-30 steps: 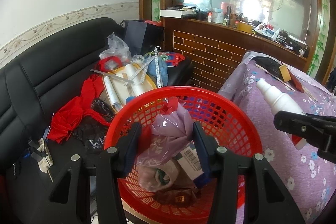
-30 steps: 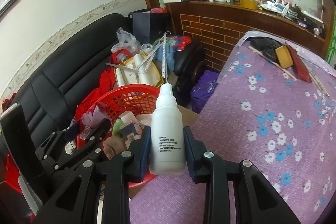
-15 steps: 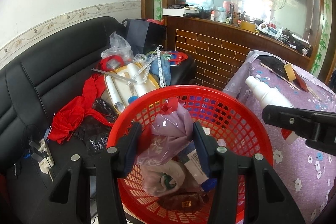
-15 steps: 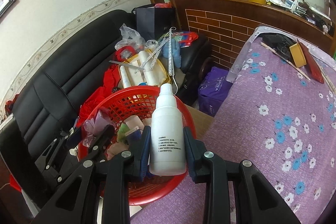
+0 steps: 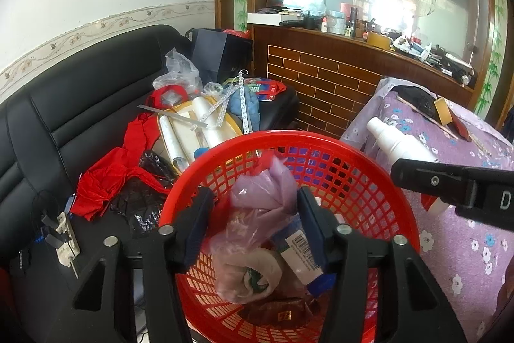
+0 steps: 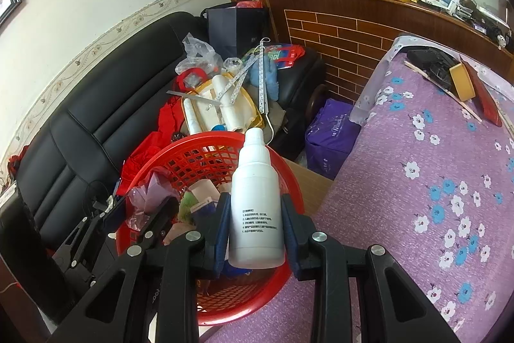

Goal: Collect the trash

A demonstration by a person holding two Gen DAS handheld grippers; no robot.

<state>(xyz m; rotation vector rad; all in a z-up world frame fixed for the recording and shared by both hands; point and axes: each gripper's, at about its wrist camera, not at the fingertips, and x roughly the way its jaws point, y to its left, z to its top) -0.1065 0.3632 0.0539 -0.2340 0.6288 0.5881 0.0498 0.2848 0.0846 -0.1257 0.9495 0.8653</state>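
My right gripper [image 6: 255,224] is shut on a white plastic bottle [image 6: 255,201] and holds it over the right rim of a red mesh basket [image 6: 205,150]. The bottle [image 5: 398,140] and the right gripper's finger also show at the right of the left wrist view. My left gripper [image 5: 253,224] is over the near side of the basket [image 5: 369,156]; its jaws stand apart on either side of a pink plastic bag [image 5: 257,201] without squeezing it. The basket holds the bag, a barcoded box [image 5: 302,249] and other trash.
A black sofa [image 5: 80,105] at the left carries red cloth [image 5: 106,179], paper rolls, a yellow tray [image 5: 192,124] and plastic bags. A table with a purple floral cloth [image 6: 433,182] is at the right. A brick-fronted counter [image 5: 337,76] stands behind.
The right gripper has carried the bottle left from above the table to above the basket's right rim. The left gripper stays at the basket.
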